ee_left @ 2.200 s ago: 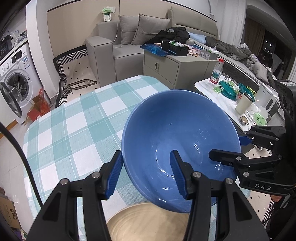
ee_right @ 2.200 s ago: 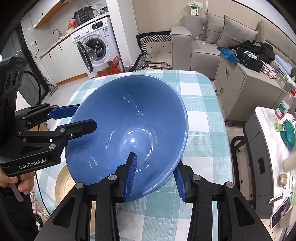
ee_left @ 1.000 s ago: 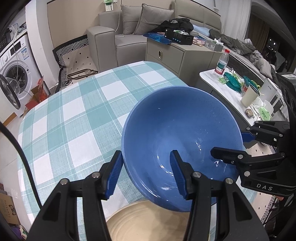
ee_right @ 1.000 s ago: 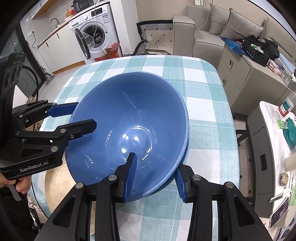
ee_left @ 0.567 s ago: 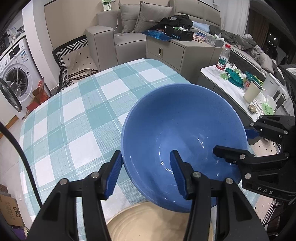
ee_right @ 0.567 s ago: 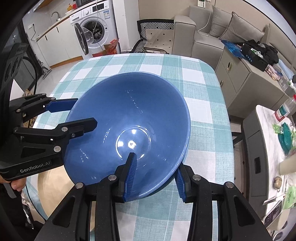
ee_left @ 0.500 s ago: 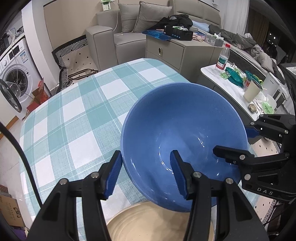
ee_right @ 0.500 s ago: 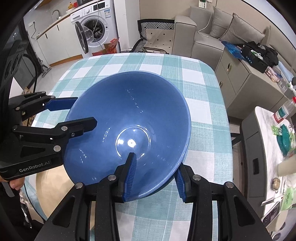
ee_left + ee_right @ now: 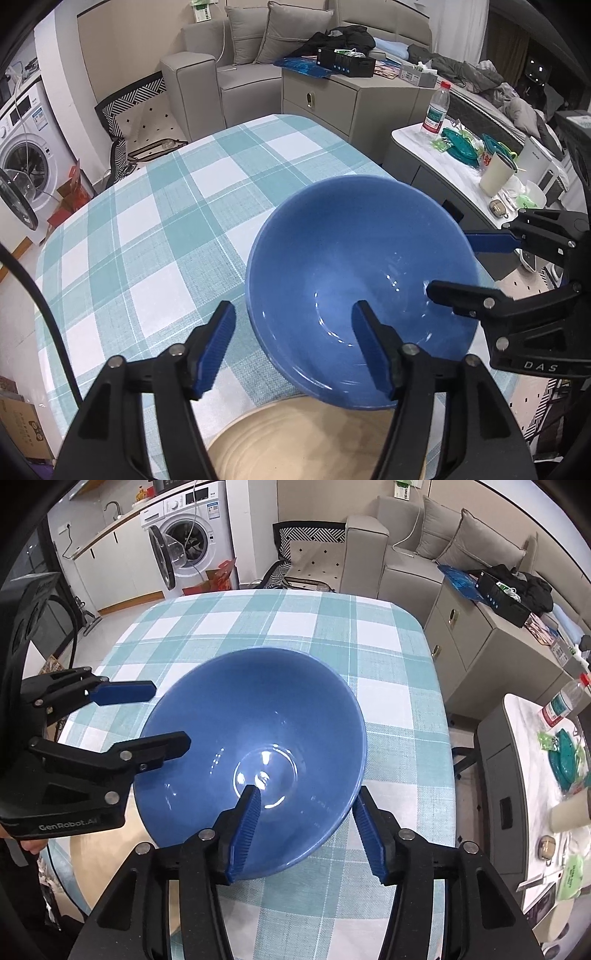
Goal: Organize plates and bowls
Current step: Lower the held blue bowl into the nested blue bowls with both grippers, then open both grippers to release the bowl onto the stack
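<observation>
A large blue bowl (image 9: 362,280) sits on the teal checked tablecloth (image 9: 147,229), partly over a beige plate (image 9: 306,443) at the near edge. My left gripper (image 9: 295,343) is open, its fingers straddling the bowl's near rim with a clear gap on the outer side. My right gripper (image 9: 306,827) is open too, its fingers astride the opposite rim of the bowl (image 9: 255,764). The beige plate (image 9: 85,864) shows under the left gripper (image 9: 162,720) in the right wrist view. The right gripper (image 9: 461,262) shows at the bowl's right side in the left wrist view.
The table's far edges drop to the floor. A grey cabinet (image 9: 480,635) and a side table (image 9: 461,158) with a bottle, cup and green items stand to the right. A sofa (image 9: 236,74) is behind, a washing machine (image 9: 188,542) at the far left.
The bowl came down onto the table. Both grippers have opened: the gaps between fingers and rim are wider than half a second ago, and both have drawn back a little.
</observation>
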`<state>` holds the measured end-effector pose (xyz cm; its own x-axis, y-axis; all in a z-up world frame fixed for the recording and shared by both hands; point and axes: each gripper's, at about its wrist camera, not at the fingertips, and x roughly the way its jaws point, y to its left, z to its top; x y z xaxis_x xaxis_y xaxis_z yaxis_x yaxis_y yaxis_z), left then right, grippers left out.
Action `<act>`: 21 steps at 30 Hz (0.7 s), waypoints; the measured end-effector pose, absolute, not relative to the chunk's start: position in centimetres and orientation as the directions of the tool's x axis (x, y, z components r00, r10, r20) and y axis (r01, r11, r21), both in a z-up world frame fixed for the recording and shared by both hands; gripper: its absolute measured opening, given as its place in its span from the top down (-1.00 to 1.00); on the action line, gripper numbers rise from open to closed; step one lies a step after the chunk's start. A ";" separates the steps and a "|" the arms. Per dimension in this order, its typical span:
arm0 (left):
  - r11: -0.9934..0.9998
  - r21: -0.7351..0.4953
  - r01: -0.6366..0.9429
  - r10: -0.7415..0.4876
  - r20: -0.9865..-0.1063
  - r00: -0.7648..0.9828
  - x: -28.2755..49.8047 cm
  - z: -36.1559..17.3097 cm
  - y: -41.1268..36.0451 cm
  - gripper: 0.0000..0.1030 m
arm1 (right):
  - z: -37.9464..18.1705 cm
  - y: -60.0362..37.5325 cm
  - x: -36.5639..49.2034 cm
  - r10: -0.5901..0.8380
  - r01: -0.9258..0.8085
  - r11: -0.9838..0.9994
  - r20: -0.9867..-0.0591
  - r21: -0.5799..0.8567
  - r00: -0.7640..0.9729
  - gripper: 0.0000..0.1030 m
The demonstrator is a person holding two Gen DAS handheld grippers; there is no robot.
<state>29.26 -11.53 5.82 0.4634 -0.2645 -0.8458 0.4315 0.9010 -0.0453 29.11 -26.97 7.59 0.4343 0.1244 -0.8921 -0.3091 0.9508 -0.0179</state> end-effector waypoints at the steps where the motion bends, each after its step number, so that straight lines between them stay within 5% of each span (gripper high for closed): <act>1: 0.902 -0.048 0.429 -0.266 -0.845 0.464 29.3 5.8 -11.4 -0.34 | 7.6 -27.0 29.0 0.134 -0.312 0.950 -0.890 -0.010 0.437 -0.23; 5: 0.909 -0.061 0.412 -0.275 -0.831 0.483 29.2 6.1 -10.7 -0.58 | 7.8 -27.4 28.9 0.158 -0.310 0.951 -0.879 0.012 0.449 -0.61; 10: 0.915 -0.078 0.396 -0.287 -0.817 0.500 29.0 6.5 -9.7 -0.84 | 7.8 -27.6 28.9 0.180 -0.305 0.952 -0.872 0.037 0.455 -0.68; 21: 0.923 -0.102 0.370 -0.298 -0.798 0.523 28.6 6.3 -8.4 -1.00 | 7.8 -28.4 28.8 0.192 -0.279 0.959 -0.852 0.056 0.487 -0.97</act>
<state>28.59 -8.40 6.29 0.5230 -0.2981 -0.7985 0.3703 0.9233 -0.1021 28.83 -28.40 7.80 0.4870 0.1916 -0.8521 -0.2785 0.9588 0.0564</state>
